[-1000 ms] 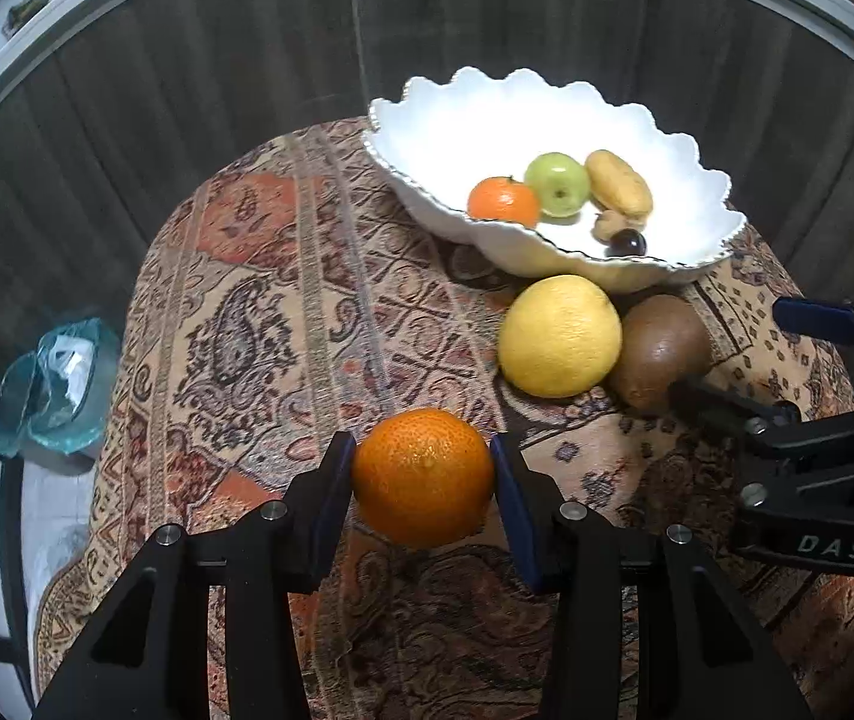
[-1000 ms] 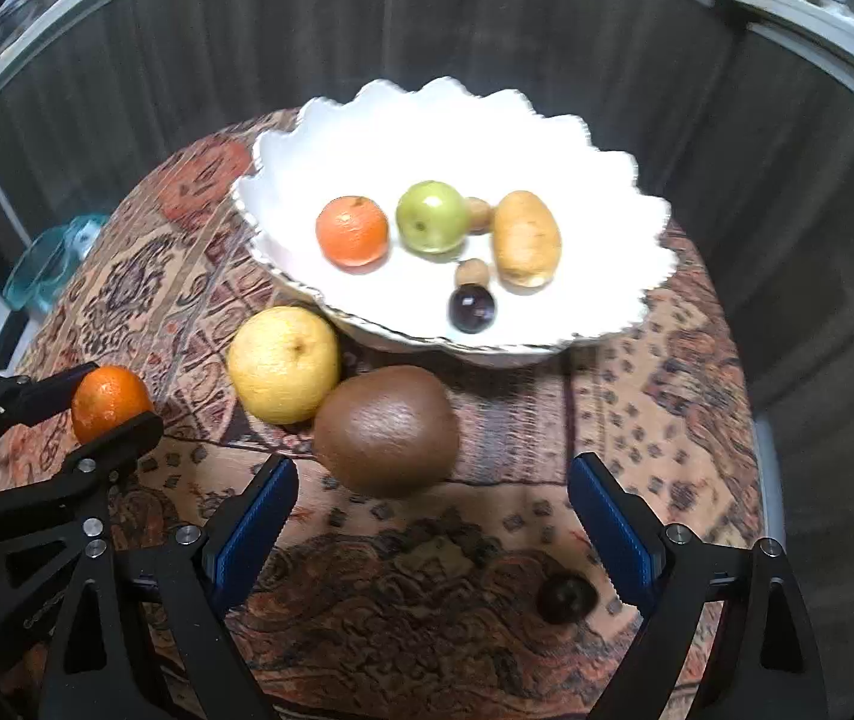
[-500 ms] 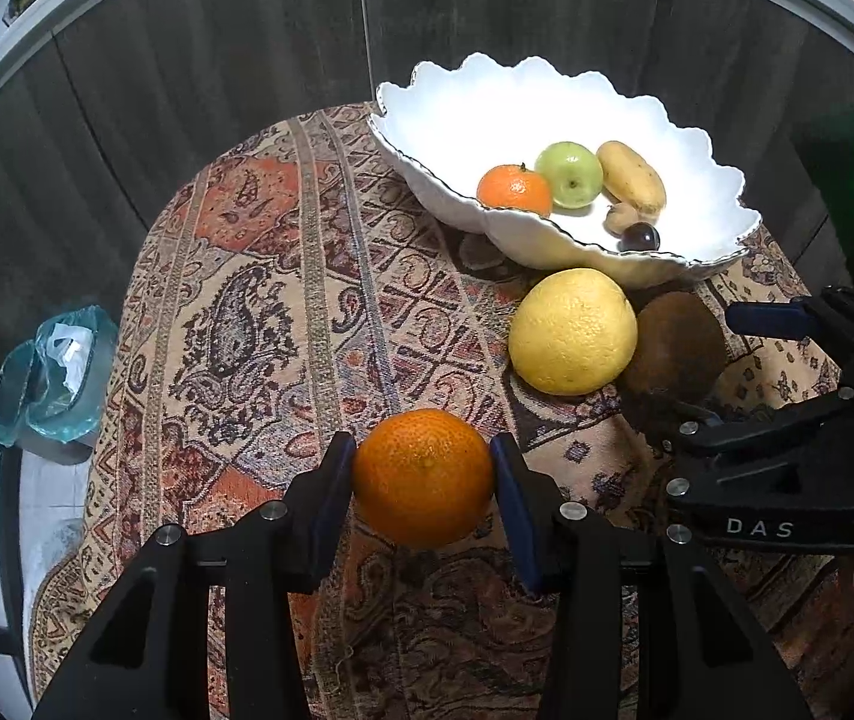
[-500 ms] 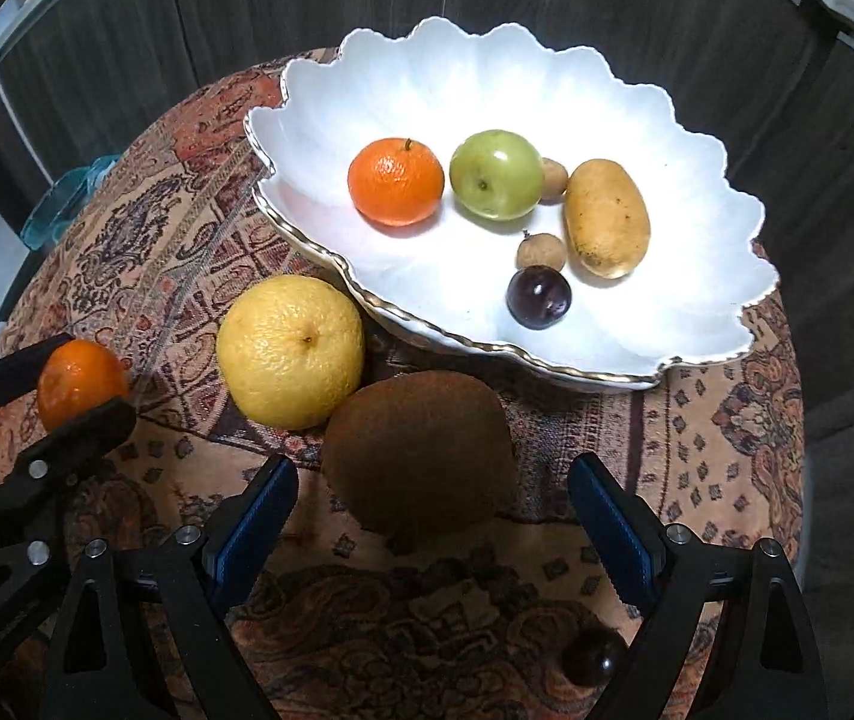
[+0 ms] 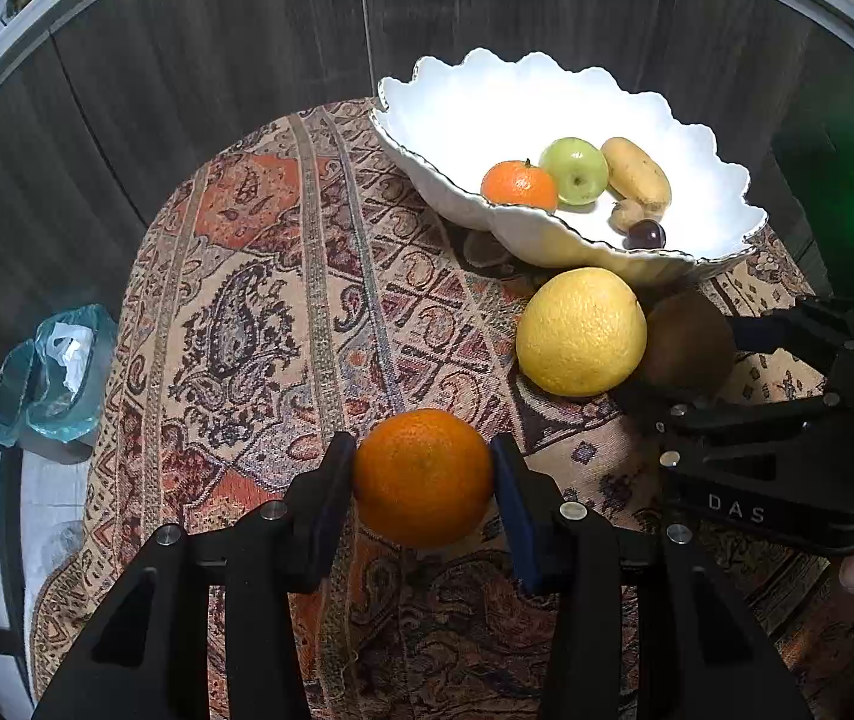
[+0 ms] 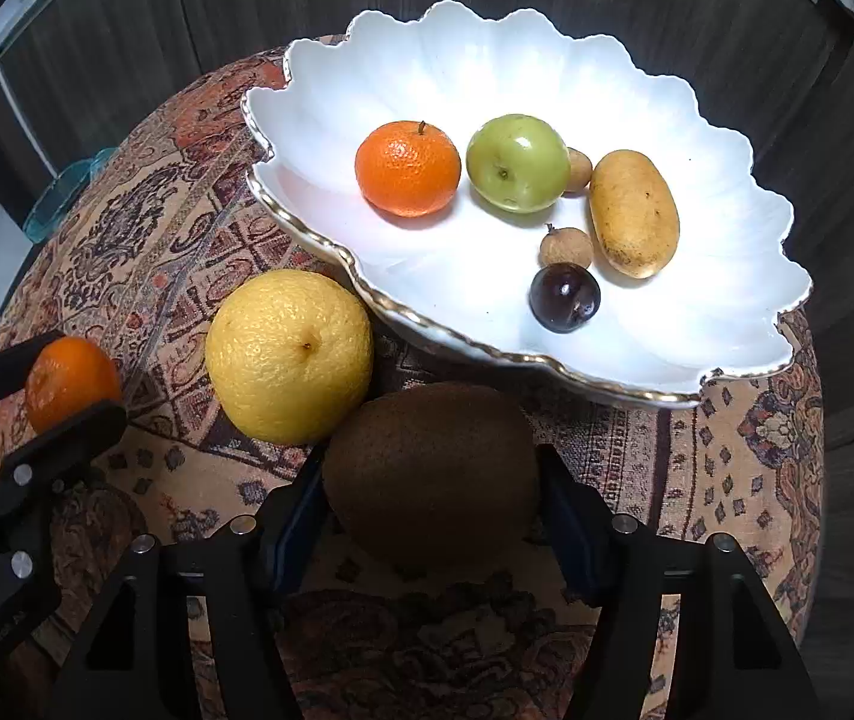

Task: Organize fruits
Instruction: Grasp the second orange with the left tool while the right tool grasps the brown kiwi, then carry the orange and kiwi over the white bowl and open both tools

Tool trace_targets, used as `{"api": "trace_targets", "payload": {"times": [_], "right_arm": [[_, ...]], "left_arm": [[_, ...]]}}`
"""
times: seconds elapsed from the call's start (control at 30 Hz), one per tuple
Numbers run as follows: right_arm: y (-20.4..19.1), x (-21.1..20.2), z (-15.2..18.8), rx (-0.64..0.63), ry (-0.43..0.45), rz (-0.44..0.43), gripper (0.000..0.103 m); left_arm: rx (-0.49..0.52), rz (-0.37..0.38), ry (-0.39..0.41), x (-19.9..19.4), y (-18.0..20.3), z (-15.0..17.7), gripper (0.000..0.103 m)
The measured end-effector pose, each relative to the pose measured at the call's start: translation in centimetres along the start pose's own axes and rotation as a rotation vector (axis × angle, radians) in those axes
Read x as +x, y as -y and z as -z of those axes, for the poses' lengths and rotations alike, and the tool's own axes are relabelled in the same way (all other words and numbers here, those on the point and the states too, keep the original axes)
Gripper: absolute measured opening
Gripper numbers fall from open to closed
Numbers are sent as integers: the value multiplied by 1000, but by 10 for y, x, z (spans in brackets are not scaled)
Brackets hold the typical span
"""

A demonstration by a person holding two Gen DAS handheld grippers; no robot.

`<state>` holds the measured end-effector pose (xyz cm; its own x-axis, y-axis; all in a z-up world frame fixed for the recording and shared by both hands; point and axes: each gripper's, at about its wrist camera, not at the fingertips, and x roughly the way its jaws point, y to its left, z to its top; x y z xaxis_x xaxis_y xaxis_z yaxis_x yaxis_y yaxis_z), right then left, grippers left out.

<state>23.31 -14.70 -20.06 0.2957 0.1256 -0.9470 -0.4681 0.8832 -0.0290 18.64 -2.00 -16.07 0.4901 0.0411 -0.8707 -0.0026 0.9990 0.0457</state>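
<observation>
My left gripper (image 5: 423,480) is shut on an orange (image 5: 422,477) held above the patterned cloth; it also shows in the right wrist view (image 6: 69,381). My right gripper (image 6: 431,501) has its fingers on both sides of a brown kiwi (image 6: 431,471) on the cloth, closed in against it. The kiwi also shows in the left wrist view (image 5: 688,339). A big yellow citrus (image 6: 288,357) lies beside the kiwi. The white scalloped bowl (image 6: 637,78) holds a tangerine (image 6: 407,168), a green apple (image 6: 517,162), a yellow oblong fruit (image 6: 634,213), two small brown fruits and a dark plum (image 6: 565,297).
The round table is covered by a patterned cloth (image 5: 258,312). A blue glass dish (image 5: 48,372) stands off the table's left edge. Dark wood panels stand behind. The bowl's rim lies just beyond the kiwi and citrus.
My right gripper has moved forward around the kiwi and its fingers have closed in on it. The left gripper keeps holding the orange, almost in the same place.
</observation>
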Motion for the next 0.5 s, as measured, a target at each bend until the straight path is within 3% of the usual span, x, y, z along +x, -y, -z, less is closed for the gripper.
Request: {"api": "trace_targets", "payload": {"times": [0.5], "right_arm": [[9, -47, 24, 122, 55, 19, 66]], "left_arm": [[29, 27, 49, -20, 8, -4, 45]]}}
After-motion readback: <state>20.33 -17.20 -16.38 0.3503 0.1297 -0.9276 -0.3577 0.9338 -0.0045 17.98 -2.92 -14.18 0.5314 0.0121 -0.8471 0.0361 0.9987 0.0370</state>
